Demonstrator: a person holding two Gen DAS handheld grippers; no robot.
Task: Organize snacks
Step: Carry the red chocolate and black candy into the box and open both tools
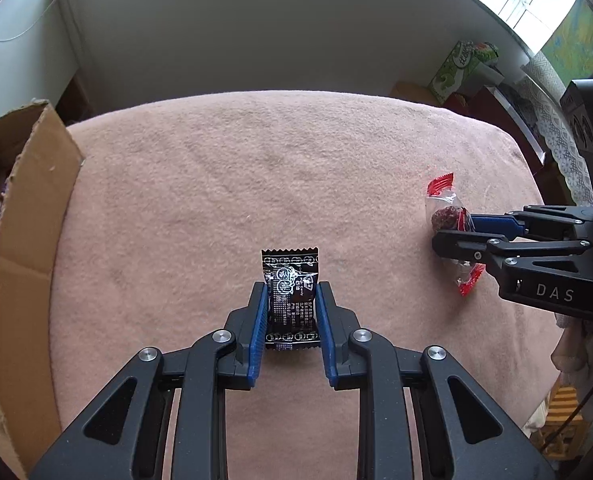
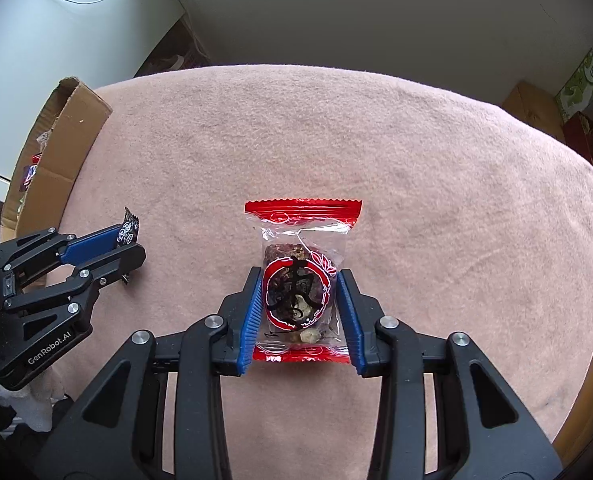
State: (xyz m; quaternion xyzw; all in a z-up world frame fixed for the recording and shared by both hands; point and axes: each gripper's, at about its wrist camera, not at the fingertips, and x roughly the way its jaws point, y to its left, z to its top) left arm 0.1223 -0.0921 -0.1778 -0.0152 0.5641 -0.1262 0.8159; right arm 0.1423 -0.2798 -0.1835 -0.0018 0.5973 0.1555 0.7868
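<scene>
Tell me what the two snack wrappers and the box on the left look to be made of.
Black packet: likely glossy plastic film, with glare and crimped serrated ends. Red-ended packet: clear shiny plastic film, the dark snack showing through, with red zigzag seals. Box: brown corrugated cardboard, matte, with a ragged torn flap edge. Each packet sits between a gripper's blue pads.
</scene>
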